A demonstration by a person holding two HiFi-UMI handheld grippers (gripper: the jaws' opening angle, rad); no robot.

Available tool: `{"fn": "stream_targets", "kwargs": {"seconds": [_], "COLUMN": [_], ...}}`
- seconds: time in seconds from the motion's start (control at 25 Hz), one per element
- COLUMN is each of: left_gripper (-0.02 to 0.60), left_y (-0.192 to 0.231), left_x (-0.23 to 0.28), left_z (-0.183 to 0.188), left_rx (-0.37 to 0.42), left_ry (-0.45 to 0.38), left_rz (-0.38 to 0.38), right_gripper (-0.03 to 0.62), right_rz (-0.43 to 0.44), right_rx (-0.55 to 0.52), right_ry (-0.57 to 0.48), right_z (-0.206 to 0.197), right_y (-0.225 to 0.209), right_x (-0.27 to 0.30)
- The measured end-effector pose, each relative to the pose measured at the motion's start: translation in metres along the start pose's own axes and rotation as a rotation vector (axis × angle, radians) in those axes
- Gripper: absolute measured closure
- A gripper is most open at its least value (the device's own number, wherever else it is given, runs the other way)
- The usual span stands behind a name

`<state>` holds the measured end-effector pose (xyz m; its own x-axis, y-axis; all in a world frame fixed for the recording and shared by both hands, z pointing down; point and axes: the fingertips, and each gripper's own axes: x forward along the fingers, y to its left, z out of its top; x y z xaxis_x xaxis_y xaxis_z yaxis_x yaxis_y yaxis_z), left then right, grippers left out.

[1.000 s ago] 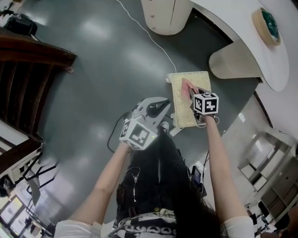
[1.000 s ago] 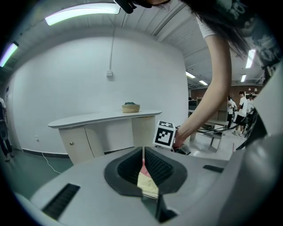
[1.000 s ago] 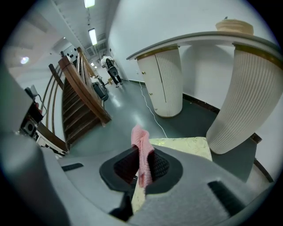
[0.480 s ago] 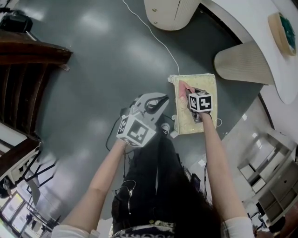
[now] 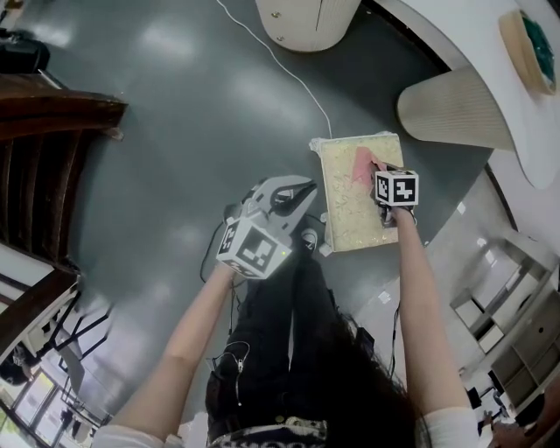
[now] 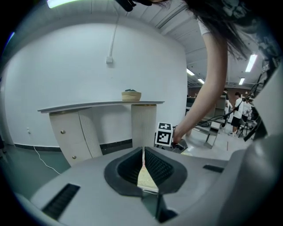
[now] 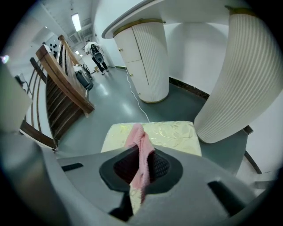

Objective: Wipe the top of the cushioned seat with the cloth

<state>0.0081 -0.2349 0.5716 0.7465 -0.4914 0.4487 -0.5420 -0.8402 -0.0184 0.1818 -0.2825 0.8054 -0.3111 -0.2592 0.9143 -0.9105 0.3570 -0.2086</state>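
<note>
seat: cushioned seat [image 5: 359, 219] on the floor [image 5: 175, 131], just before the ribbed pedestal [image 5: 451, 109]
cloth: cloth [image 5: 361, 164] on the seat top, in its far half — near end between the jaws of the right gripper [image 5: 376, 175]
right gripper: over the seat's right side, pointing toward its far edge
left gripper: left gripper [image 5: 297, 197] off the seat, just beside its left edge, over the floor
cable: cable [image 5: 280, 66] on the floor, running from behind to the seat's far left corner
table: table [image 5: 455, 26] behind and right of the seat — on the pedestal, with a cabinet [image 5: 306, 22] further left
bowl: bowl [image 5: 528, 48] on the table, far right
railing: railing [image 5: 61, 105] far left, well apart from the seat
</note>
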Motion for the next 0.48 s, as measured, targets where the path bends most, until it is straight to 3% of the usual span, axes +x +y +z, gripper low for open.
{"fn": "stream_targets", "kwargs": {"seconds": [0.48], "left_gripper": [0.566], "left_y": [-0.017], "left_x": [0.016], "left_z": [0.004], "left_rx": [0.016], "left_ry": [0.019], "left_rz": [-0.076], "right_gripper": [0.585], "right_rz": [-0.142], "right_rx": [0.005], "right_ry": [0.037], "right_z": [-0.009], "right_y": [-0.095], "right_x": [-0.033]}}
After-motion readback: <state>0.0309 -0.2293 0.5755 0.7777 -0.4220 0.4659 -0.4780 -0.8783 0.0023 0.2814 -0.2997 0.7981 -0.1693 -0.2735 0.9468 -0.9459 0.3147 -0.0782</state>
